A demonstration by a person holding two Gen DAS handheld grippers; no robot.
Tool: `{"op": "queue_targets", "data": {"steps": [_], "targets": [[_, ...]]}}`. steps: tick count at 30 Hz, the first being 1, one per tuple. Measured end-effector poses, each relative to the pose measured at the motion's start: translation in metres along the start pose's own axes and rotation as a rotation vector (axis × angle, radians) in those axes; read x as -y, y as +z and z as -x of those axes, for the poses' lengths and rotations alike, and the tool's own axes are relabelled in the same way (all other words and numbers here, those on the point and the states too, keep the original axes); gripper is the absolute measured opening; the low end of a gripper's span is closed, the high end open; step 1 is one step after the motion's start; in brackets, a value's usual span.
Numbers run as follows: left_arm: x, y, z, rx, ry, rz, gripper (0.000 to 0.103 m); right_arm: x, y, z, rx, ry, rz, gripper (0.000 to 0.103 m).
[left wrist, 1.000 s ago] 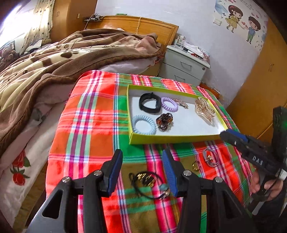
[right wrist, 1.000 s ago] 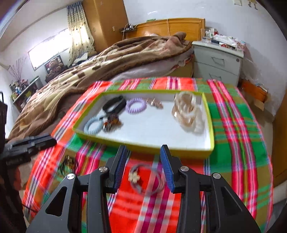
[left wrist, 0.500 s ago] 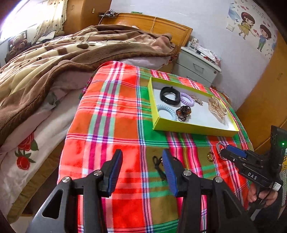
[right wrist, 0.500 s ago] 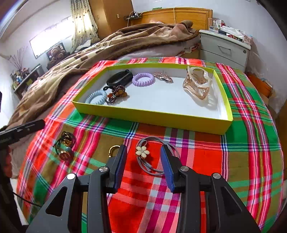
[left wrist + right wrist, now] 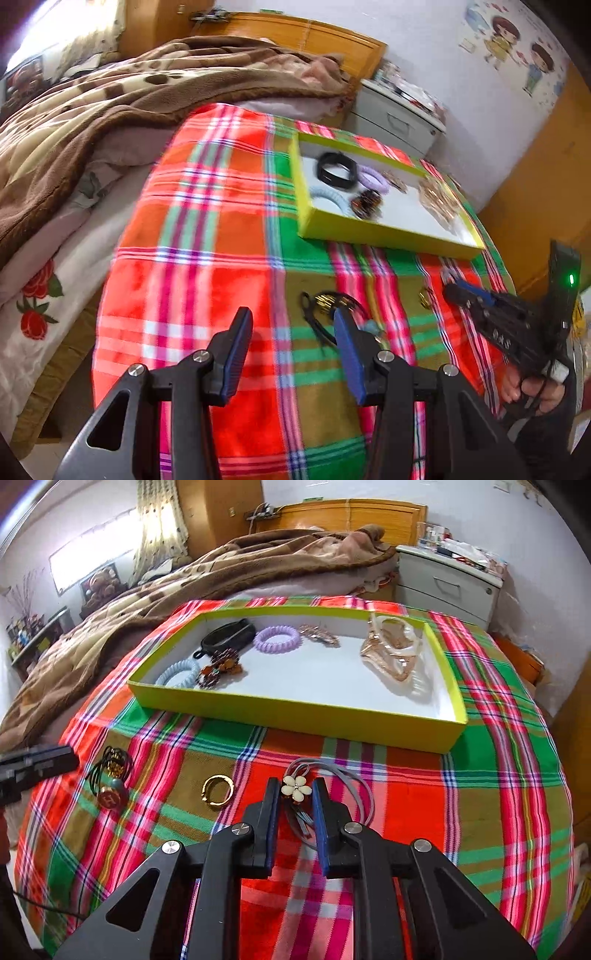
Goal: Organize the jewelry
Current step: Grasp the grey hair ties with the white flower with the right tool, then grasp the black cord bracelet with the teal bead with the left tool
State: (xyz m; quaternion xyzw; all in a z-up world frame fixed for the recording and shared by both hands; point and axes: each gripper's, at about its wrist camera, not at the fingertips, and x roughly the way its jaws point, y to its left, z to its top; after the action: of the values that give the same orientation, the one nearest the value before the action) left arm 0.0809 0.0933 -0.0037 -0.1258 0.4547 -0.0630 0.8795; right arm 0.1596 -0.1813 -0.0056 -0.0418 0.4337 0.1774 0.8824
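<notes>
A yellow-green tray (image 5: 295, 716) (image 5: 388, 236) on the plaid cloth holds a black band (image 5: 227, 637), a purple coil tie (image 5: 277, 638), a blue coil tie (image 5: 177, 674), a brown clip (image 5: 219, 668) and pale claw clips (image 5: 391, 651). My right gripper (image 5: 294, 794) has narrowed around the grey hair tie with a white flower (image 5: 296, 788); its jaws stand close beside the flower. My left gripper (image 5: 291, 325) is open and empty, just left of the black hair tie with charms (image 5: 325, 306) (image 5: 110, 775). A gold ring (image 5: 218, 790) lies between.
The plaid cloth (image 5: 498, 775) covers a round table. A bed with a brown blanket (image 5: 221, 568) lies behind and left. A grey nightstand (image 5: 447, 587) stands at the back right. The right gripper also shows in the left wrist view (image 5: 454, 291).
My right gripper has come down around the flower hair tie and its jaws have narrowed. My left gripper has drawn back and left, still open.
</notes>
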Motion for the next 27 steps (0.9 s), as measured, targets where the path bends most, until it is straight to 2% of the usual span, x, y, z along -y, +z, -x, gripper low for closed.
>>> {"op": "queue_targets", "data": {"steps": [3,8,10,13,16,19,24,27], "targets": [[0.011,-0.004,0.000,-0.009,-0.005,-0.034,0.048,0.006,-0.002,0.005,0.011,0.005,-0.022,0.018],[0.041,-0.010,0.004,-0.003,-0.012,-0.162,0.048,0.011,-0.006,0.011,0.021,0.012,-0.043,0.018],[0.052,-0.012,0.001,-0.006,0.010,-0.215,0.048,0.012,-0.006,0.013,0.026,0.017,-0.047,0.018],[0.065,-0.013,-0.005,-0.028,0.008,-0.279,0.048,0.013,-0.006,0.016,0.033,0.022,-0.053,0.018],[0.069,-0.012,-0.013,-0.043,-0.010,-0.275,0.048,0.014,-0.007,0.018,0.038,0.027,-0.059,0.018],[0.074,-0.012,-0.018,-0.048,0.013,-0.304,0.046,0.016,-0.008,0.019,0.041,0.030,-0.065,0.018],[0.077,-0.015,-0.031,-0.089,0.024,-0.316,0.037,0.017,-0.008,0.021,0.046,0.031,-0.069,0.018],[0.077,-0.015,-0.032,-0.082,0.027,-0.319,0.032,0.017,-0.008,0.021,0.048,0.030,-0.069,0.018]]}}
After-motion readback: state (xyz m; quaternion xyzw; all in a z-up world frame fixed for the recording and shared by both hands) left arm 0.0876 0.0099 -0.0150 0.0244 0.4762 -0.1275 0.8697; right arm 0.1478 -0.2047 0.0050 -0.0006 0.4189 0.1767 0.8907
